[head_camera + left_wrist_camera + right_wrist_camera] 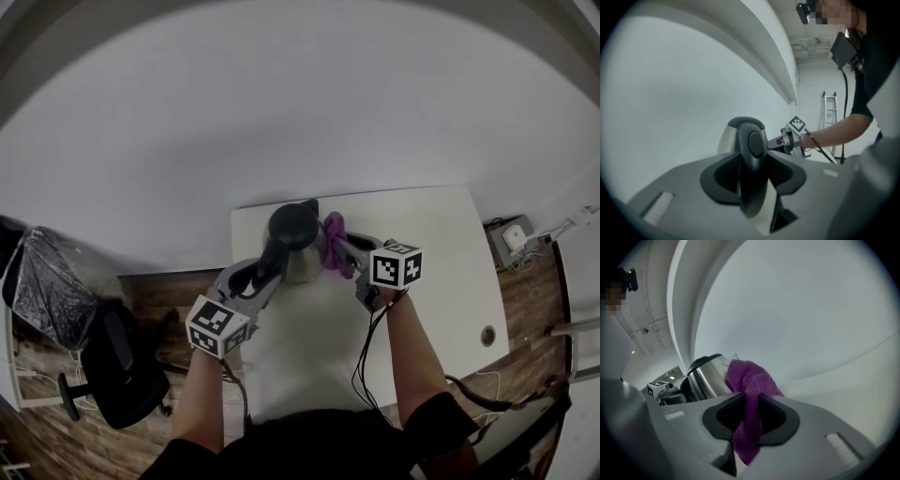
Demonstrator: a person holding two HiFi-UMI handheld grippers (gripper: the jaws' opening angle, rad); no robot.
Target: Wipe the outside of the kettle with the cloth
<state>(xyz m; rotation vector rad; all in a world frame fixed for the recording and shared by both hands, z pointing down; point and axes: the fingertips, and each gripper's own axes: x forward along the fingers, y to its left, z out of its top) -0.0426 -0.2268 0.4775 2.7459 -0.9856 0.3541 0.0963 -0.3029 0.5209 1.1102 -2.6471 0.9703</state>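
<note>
**Left jaws clamped on the kettle handle**

The left hand-held gripper (754, 177) has both dark jaw pads pressed against the black handle (753, 187) of the kettle (726, 139), which stands upright straight ahead. The handle runs up between the jaws to a rounded black top, and a strip of the steel body shows to its left. Just right of the kettle, the right hand-held gripper (780, 140) reaches in towards it, marker cube (797, 124) uppermost, held out on a person's bare forearm (839, 131) under a black sleeve. How its jaws stand cannot be made out here. Behind is a plain white wall (670, 93), with a ladder (829, 115) leaning far off at the right
</note>
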